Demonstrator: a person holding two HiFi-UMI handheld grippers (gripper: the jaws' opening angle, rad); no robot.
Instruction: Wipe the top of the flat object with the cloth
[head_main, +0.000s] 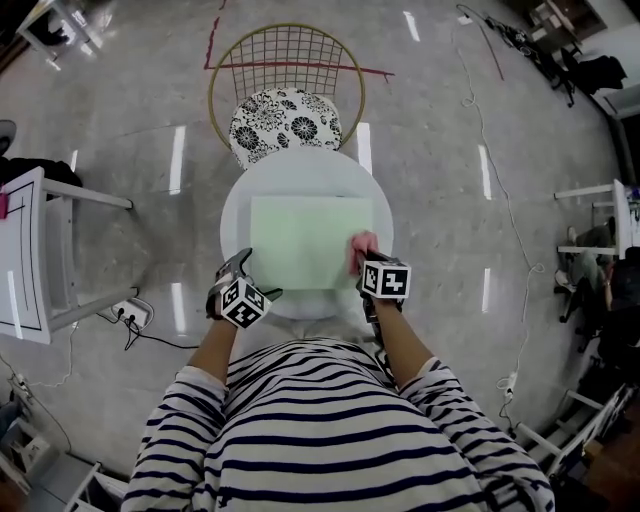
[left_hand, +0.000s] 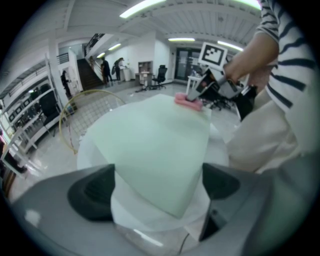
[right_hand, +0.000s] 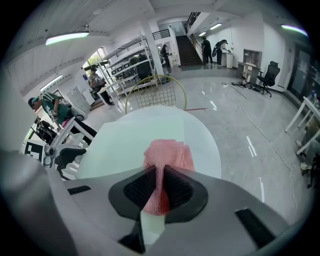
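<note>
The right gripper (right_hand: 159, 175) clenches the pink cloth (right_hand: 168, 151) on the green sheet (head_main: 300, 240) (left gripper (left_hand: 158, 184) gapes): best sweep leftward, pressing evenly.

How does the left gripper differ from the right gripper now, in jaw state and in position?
The left gripper has its jaws apart and grips nothing; the right gripper is shut on the pink cloth. The left gripper is at the near left corner of the pale green board; the right gripper holds the cloth at the board's near right edge. Both point toward the board.
</note>
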